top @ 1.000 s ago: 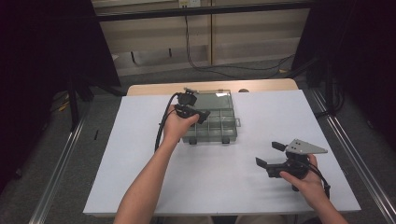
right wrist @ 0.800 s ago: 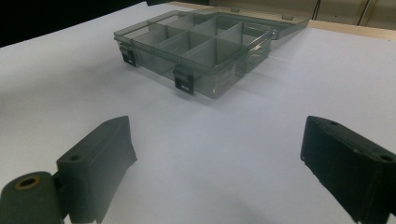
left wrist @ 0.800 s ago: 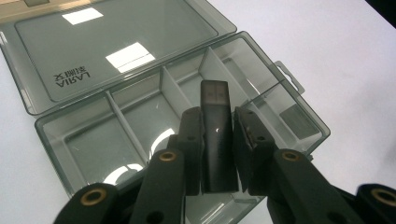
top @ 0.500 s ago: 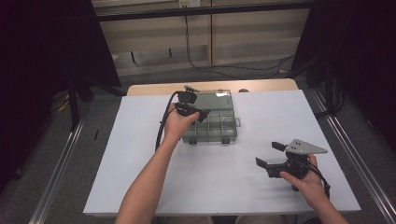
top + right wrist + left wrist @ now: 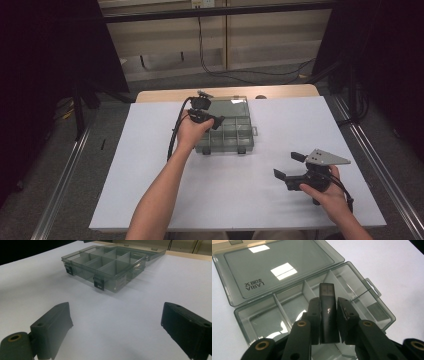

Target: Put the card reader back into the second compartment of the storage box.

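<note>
So here's what we've got on the table. The left gripper [image 5: 212, 121] is up over the clear grey organizer box [image 5: 239, 139], and its 2 jaws are pinching a small black USB stick [image 5: 328, 312] between the pads. In the left gripper view the stick stands up out of the jaws with its metal plug end pointing away from the camera, hanging above the middle compartments of the box without touching any divider that we can see. Both pads sit flat against the long sides of the stick.

The box itself lies open on the white table [image 5: 150, 165], near the far middle of the sheet. Its lid [image 5: 277, 265] is folded back flat behind the tray, with mirrored lettering showing through the plastic. We count several compartments split by thin walls, and the ones we can see into look bare. 2 dark latches [image 5: 99, 285] hang on the front wall in the right gripper view.

The right gripper [image 5: 295, 167] is well apart from the box, down at the near right of the table, held low in the person's hand. Its jaws are spread wide with nothing between them, just bare white table.
</note>
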`<state>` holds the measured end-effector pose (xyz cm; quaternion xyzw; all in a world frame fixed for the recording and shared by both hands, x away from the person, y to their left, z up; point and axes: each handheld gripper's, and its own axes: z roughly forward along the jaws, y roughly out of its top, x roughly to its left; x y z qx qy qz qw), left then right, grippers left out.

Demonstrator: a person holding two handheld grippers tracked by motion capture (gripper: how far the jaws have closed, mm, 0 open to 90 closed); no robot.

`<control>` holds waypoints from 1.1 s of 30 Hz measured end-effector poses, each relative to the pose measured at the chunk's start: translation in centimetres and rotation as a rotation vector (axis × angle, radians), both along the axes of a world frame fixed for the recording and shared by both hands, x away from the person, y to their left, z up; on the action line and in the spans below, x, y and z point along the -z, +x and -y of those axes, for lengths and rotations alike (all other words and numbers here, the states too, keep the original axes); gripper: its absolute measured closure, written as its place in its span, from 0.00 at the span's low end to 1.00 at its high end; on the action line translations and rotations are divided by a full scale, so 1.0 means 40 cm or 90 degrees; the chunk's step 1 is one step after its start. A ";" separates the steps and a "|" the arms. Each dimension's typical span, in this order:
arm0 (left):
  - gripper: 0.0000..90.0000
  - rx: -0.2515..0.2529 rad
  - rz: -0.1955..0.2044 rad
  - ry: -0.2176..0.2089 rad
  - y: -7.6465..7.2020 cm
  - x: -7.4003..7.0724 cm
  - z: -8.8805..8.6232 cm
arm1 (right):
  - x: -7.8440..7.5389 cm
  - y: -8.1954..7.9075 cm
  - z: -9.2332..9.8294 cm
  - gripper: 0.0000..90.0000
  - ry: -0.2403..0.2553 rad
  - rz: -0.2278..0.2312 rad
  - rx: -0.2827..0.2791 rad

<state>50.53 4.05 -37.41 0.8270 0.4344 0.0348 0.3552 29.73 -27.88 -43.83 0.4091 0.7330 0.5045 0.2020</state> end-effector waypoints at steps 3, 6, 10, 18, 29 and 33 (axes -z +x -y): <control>0.82 -0.001 0.001 0.001 0.004 0.002 0.000 | 0.000 0.000 0.000 0.10 0.001 0.000 0.000; 0.82 -0.004 0.000 0.000 0.007 0.004 0.000 | 0.000 0.000 0.000 0.10 0.001 0.000 0.000; 0.82 -0.009 0.001 -0.001 0.011 0.006 0.001 | 0.000 0.000 0.000 0.10 0.001 0.000 0.000; 0.82 -0.014 -0.001 0.001 0.018 0.012 0.004 | 0.000 0.000 0.000 0.10 0.002 0.000 -0.001; 0.82 -0.026 -0.005 0.005 0.031 0.020 0.005 | 0.001 0.000 -0.001 0.10 0.002 0.000 -0.003; 0.82 -0.029 -0.003 0.004 0.033 0.019 0.006 | 0.000 0.000 0.000 0.10 0.002 0.000 -0.001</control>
